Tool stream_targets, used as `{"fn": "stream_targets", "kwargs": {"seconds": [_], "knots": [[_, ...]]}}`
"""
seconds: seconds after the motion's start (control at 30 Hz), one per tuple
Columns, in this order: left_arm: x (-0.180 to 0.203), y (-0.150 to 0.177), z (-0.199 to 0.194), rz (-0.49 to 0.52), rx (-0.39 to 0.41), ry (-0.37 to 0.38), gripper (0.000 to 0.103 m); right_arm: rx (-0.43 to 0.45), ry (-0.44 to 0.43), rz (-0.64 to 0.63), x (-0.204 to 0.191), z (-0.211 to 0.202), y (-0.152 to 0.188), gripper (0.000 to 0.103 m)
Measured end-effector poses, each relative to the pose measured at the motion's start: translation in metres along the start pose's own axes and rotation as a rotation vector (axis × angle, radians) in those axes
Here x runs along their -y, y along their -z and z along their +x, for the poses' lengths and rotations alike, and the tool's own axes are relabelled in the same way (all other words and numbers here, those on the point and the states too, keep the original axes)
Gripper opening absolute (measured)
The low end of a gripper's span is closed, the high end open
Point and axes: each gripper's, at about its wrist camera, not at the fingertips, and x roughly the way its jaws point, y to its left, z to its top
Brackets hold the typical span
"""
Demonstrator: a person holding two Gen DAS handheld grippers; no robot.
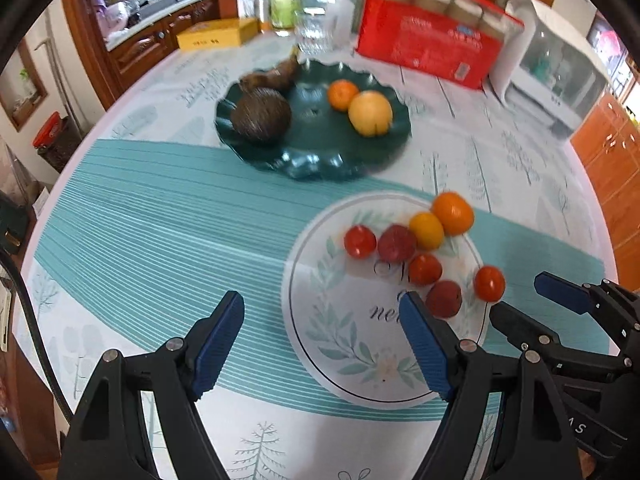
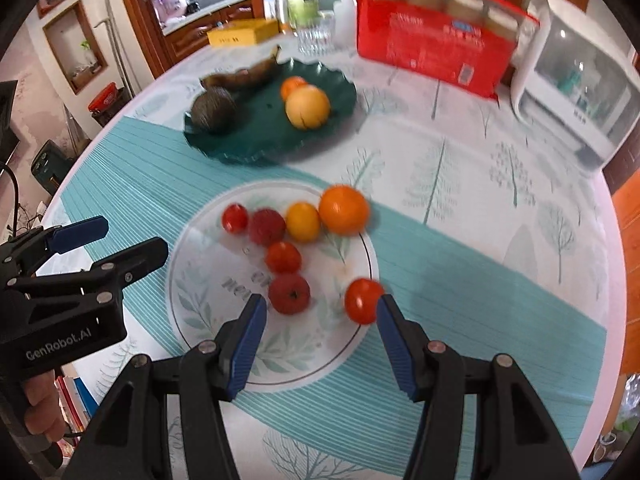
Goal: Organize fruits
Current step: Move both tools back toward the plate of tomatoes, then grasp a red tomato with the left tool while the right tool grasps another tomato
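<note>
Red tomato [image 2: 362, 300] is sitting on the right rim of the white plate [image 2: 200, 320], touching or almost touching the inner face of the right tool's [image 2: 320, 326] right finger. That tool is gaping wide and holding nothing. A darker red fruit [image 2: 289, 293] is lying just beside the left finger. The other small fruits are clustering toward the plate's far side, with an orange [image 2: 344, 209] perching at the far rim.

Left tool [image 1: 322, 318] is also spread wide and empty, hovering over the plate's left edge.

Green dish [image 2: 260, 140] beyond is holding a yellow fruit [image 2: 308, 106], a small orange, a brown round fruit and a dark banana.

Likely risks: the rim tomato being nudged off onto the table and rolling if the finger pushes before closing; the smooth round skin squirting out of an off-centre pinch; soft flesh splitting under hard squeeze; the left finger knocking the dark fruit into its neighbours.
</note>
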Motion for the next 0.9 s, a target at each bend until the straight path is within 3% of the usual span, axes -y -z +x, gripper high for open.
{"fn": "stream_targets", "kwargs": {"seconds": [0.3, 0.57, 0.9], "knots": [[-0.005, -0.005, 0.029, -0.002, -0.088, 0.047, 0.078, -0.047, 0.009, 0.04, 0.013, 0.024, 0.005, 0.057], [-0.015, -0.024, 0.057, -0.04, -0.135, 0.095, 0.064, -0.05, 0.025, 0.108, 0.034, 0.034, 0.004, 0.057], [0.003, -0.043, 0.088, 0.02, -0.16, 0.136, 0.045, -0.08, 0.003, 0.15, 0.043, 0.054, 0.001, 0.054]]}}
